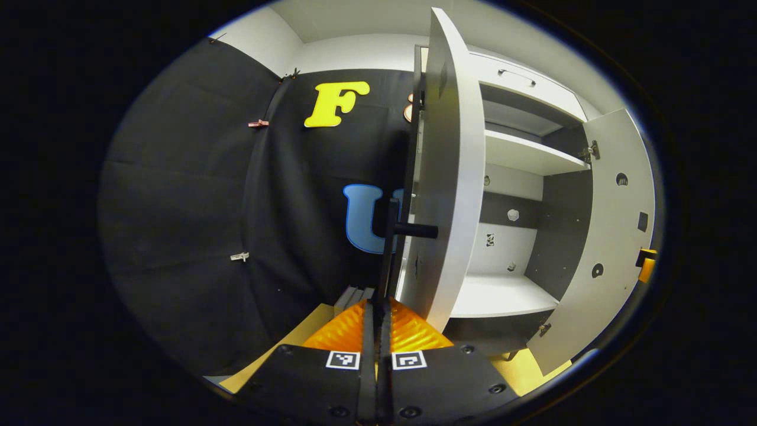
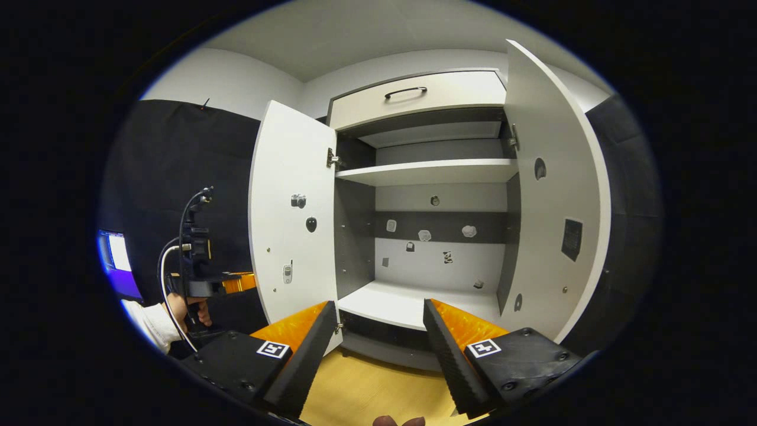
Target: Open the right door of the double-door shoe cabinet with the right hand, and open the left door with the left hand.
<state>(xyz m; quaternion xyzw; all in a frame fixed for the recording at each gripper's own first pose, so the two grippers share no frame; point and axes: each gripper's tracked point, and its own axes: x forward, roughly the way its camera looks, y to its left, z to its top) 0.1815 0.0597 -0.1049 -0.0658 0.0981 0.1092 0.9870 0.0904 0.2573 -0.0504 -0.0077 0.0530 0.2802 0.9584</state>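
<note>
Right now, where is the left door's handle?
In the left gripper view the handle stands just ahead of the shut left gripper, on the opened left door.

Even, bright overhead light, both views sharp. Heavy fisheye bend: cabinet doors bow at the rims. Interior back panel is dimmer, soft shadow under the shelf. Mild sheen on the floor. Screen at the right gripper view's left edge blows out, bluish fringe.

The right gripper had ridged fingers and square black-and-white markers; beside it, a hand wore a white sleeve.
</note>
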